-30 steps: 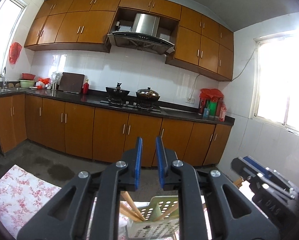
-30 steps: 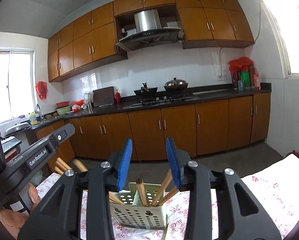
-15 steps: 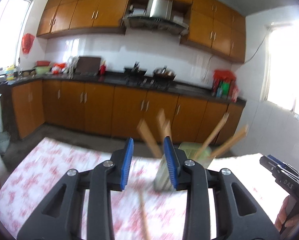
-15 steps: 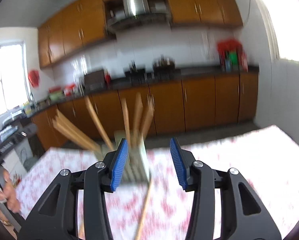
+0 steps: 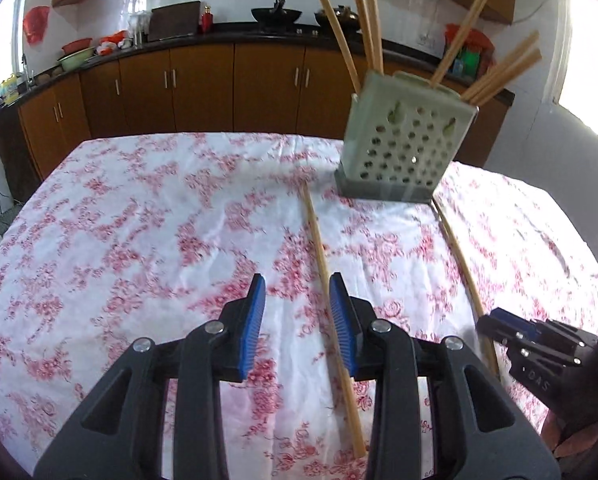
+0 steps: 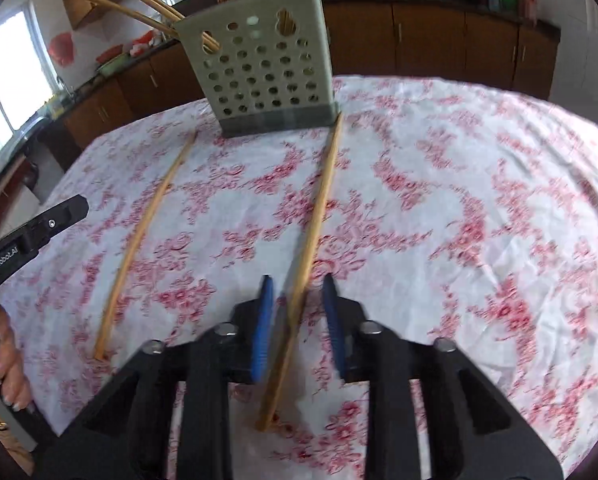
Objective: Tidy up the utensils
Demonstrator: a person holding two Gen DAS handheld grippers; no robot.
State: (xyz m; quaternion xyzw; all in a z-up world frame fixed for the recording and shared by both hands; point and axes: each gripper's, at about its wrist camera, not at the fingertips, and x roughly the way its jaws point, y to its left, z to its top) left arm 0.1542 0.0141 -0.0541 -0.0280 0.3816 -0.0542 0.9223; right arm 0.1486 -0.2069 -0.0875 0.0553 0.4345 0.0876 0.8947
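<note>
Wooden chopsticks, two of them, flat on the white cloth (image 5: 139, 220) with red flowers. Both loose, side by side but well apart, each with its far end right by the bottom of the holder (image 5: 407, 140). Pale green and boxy, full of round holes, upright on a grey base at the far side of the table. Inside it, more chopsticks (image 5: 363, 20), leaning out this way and that.

Low over the cloth, the left gripper (image 5: 297, 284), pointing down at a slant. Blue fingers apart, nothing squeezed. On the cloth between them, the first chopstick (image 5: 319, 248), very close to the finger on the right side of the picture, with lots of room on the other side. Hard to tell whether touching that finger or not.

Low too, the right gripper (image 6: 297, 284), over the second chopstick (image 6: 319, 208). Fingers closing in, with the stick running straight through the middle. A little gap on each side in the blurry right wrist view, so no squeeze to be seen yet. Near end of this stick poking out below the fingers, toward the camera.

At the left edge of the right wrist view, part of a hand (image 6: 7, 356), wrapped round the handle of the left gripper. Behind the table, brown cupboards (image 5: 203, 84) and a dark counter, pots on the stove, bright windows at the sides.
</note>
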